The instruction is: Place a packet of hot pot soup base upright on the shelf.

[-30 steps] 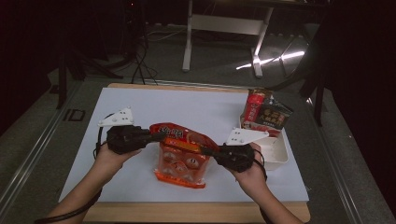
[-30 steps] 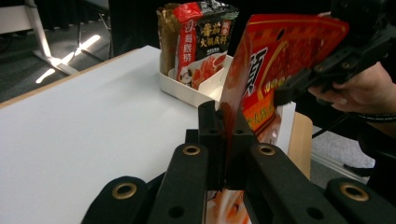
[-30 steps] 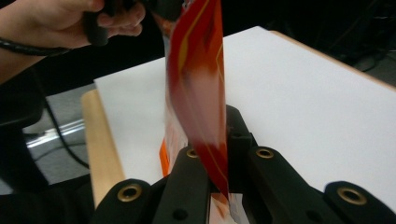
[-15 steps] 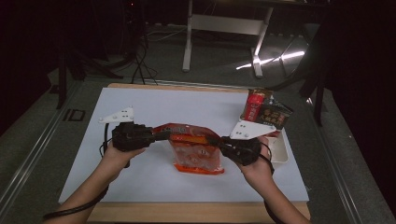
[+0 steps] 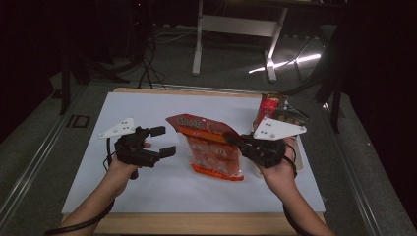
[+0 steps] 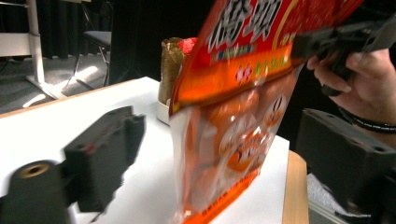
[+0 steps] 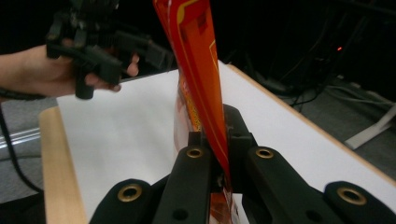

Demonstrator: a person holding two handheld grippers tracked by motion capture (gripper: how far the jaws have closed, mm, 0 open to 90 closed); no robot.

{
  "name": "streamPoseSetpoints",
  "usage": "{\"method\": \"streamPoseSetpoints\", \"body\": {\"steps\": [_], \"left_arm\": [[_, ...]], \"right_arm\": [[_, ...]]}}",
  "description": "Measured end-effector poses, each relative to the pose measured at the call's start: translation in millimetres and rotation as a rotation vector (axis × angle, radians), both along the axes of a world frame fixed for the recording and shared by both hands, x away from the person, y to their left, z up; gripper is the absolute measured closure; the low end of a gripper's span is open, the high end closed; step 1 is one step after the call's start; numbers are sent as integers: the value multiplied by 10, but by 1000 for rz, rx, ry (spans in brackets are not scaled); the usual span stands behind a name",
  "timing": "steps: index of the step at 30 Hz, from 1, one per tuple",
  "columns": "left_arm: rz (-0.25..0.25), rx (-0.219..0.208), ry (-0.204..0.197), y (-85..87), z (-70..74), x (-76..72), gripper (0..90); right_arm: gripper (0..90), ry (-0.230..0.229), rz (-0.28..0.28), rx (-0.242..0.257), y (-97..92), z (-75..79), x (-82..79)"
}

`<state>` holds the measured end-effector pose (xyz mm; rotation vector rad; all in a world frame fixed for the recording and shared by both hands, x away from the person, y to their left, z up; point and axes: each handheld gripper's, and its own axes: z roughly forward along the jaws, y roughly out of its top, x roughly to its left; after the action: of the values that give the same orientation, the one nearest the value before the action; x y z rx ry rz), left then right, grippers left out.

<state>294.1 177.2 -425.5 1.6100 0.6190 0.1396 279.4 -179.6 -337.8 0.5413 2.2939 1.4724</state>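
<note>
A red and orange snack bag (image 5: 211, 150) hangs upright over the middle of the white table (image 5: 147, 191), its lower edge close to the surface. My right gripper (image 5: 237, 141) is shut on the bag's right edge; in the right gripper view the jaws (image 7: 217, 144) pinch the thin bag (image 7: 196, 60). My left gripper (image 5: 165, 141) sits to the bag's left and a little apart from it. Its jaws have just been opening and stand wide with nothing between them. The left gripper view has the bag (image 6: 233, 107) ahead of its gripper (image 6: 224, 163).
A white tray (image 5: 300, 160) at the table's right side holds a red pack (image 5: 268, 108) and a dark pack (image 5: 291, 116), just behind my right hand. The wooden table edge (image 5: 196, 223) runs along the front. A desk frame (image 5: 236, 29) stands on the floor beyond.
The left gripper has let go of the bag's left end and opened. The right gripper has risen with the bag, which has swung from lying across to hanging upright.
</note>
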Motion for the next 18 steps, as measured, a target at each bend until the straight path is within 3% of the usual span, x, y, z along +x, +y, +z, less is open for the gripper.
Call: {"method": "streamPoseSetpoints", "body": {"steps": [4, 12, 18], "left_arm": [[-4, -18, 14, 3, -102, -41, 55], [4, 36, 17, 23, -258, -138, 55], [24, 40, 26, 83, -337, -207, 55]], "right_arm": [[900, -14, -10, 6, -42, 81, 1], [900, -33, -42, 43, -205, 238, 31], [900, -63, -84, 72, -383, 398, 54]]}}
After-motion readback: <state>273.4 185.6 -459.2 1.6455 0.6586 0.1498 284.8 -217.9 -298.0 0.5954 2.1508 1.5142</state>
